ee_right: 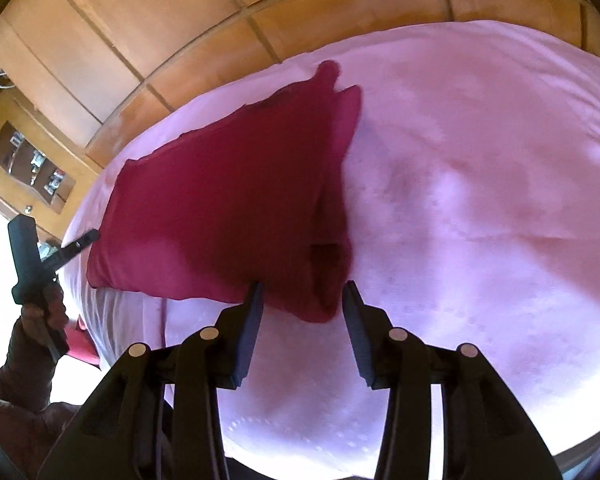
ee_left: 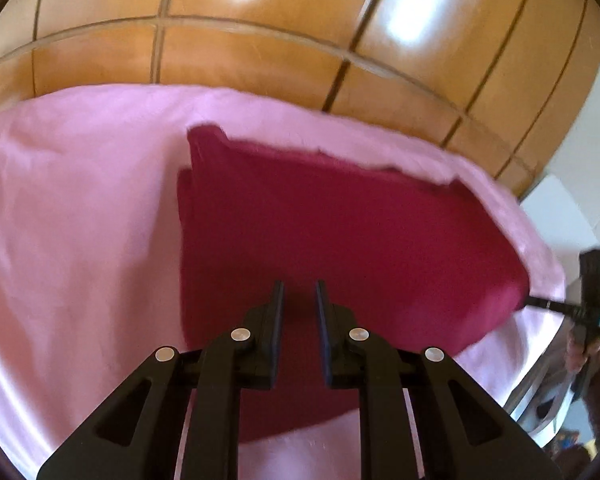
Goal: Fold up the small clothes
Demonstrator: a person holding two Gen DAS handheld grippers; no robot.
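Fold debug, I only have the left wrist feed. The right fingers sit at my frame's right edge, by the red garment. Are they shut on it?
Observer: No. In the right wrist view the right gripper is open. The near corner of the red garment lies between its fingers, unpinched.
Operator: Is that corner a single layer?
Observer: No, it is bunched there, and a darker folded strip runs up that side of the garment.
Operator: Is anything past the sheet's edge on my side?
Observer: Yes, a red item shows below the edge of the pink sheet. I cannot tell what it is.
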